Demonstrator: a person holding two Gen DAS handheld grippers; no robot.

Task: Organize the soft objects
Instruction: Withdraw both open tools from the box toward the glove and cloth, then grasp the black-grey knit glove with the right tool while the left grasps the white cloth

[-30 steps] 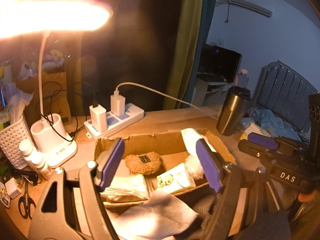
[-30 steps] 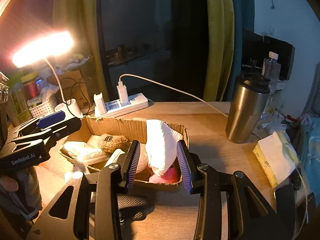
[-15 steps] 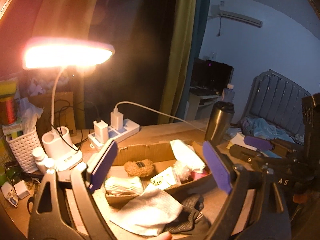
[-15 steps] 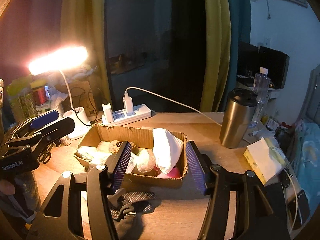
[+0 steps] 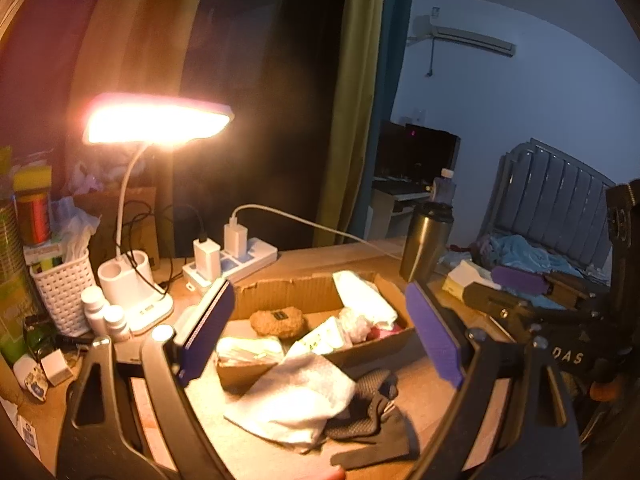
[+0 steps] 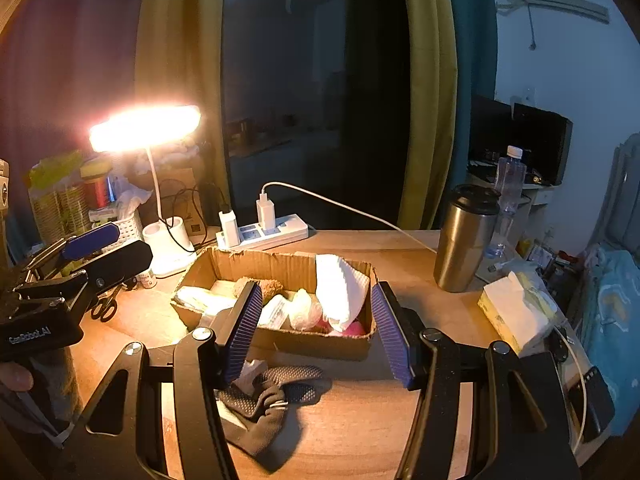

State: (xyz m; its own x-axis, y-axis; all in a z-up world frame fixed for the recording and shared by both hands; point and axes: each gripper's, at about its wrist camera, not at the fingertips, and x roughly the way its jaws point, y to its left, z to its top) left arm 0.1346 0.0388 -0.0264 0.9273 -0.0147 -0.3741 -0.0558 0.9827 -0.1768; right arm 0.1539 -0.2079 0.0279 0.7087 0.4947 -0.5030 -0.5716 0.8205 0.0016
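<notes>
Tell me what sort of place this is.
Most likely a bedroom or dorm room with a cluttered wooden desk: a padded headboard and rumpled bedding stand at the right, an air conditioner hangs on the wall, and a lit desk lamp stands beside a power strip.

Towel point(image 5: 292, 396) hides sock point(image 5: 372, 412) (partly).

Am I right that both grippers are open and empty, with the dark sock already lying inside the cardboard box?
Not quite: the dark sock lies on the desk in front of the cardboard box, not inside it, as the right wrist view shows. The left gripper and right gripper are indeed open and empty.
</notes>
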